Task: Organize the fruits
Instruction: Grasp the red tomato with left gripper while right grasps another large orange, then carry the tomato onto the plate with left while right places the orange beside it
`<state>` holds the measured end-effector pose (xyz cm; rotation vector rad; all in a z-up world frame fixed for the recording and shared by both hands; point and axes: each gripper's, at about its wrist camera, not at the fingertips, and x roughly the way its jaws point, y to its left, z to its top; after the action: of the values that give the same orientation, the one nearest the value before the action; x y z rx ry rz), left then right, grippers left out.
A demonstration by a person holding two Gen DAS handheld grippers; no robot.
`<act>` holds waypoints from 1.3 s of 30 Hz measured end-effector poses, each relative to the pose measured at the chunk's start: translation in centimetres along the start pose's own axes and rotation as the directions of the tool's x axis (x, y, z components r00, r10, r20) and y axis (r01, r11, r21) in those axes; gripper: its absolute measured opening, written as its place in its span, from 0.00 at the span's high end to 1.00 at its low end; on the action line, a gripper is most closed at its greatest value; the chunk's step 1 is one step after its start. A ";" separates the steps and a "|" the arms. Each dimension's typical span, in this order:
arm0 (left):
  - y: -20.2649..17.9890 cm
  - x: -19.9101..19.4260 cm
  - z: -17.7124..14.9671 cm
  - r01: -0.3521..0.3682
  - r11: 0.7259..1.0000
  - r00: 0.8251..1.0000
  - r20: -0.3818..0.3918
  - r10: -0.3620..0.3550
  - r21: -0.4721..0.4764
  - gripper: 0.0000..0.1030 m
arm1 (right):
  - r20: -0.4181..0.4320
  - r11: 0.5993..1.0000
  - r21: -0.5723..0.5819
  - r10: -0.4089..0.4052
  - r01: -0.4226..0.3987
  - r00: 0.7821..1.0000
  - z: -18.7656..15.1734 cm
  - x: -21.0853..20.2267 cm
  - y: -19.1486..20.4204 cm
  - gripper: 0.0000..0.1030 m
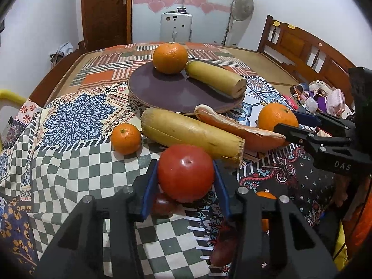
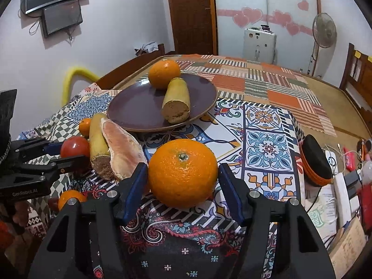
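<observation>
Tomato: we see the left gripper holding a red tomato between its blue pads, jaws pinching it, lifted just above the checked cloth at the near edge of the tabletop.
Big orange: the right gripper brackets a large orange, stem end up; its pads sit close on both sides, though we cannot tell whether they press the peel.
Plate: a dark purple plate lies toward the middle of the tabletop, carrying a second orange and a cut banana piece — long axis running from the orange out to the plate's right rim, cut face toward the right gripper.
Loose fruit: a longer banana piece lies just in front of the plate, its long axis slanting from far left to near right; an orange-skinned wedge lies touching it along its right side; a small mandarin sits just to its left.
Surface: a patchwork tablecloth of checks, tiles and florals.
Room: a wooden door, a standing fan, a chair — and wall screens.
</observation>
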<state>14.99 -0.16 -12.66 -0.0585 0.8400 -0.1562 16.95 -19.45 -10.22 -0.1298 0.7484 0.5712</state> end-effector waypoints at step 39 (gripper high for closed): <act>2.7 -4.9 8.6 -0.067 0.997 0.968 0.243 0.071 -0.024 0.56 | 0.179 0.998 -0.050 0.043 -0.035 0.983 7.8 -0.4 1.1 0.43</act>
<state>18.50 3.19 -3.67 -0.0618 0.5971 -0.0743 20.83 -16.25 -4.20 -0.1051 0.5630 0.6295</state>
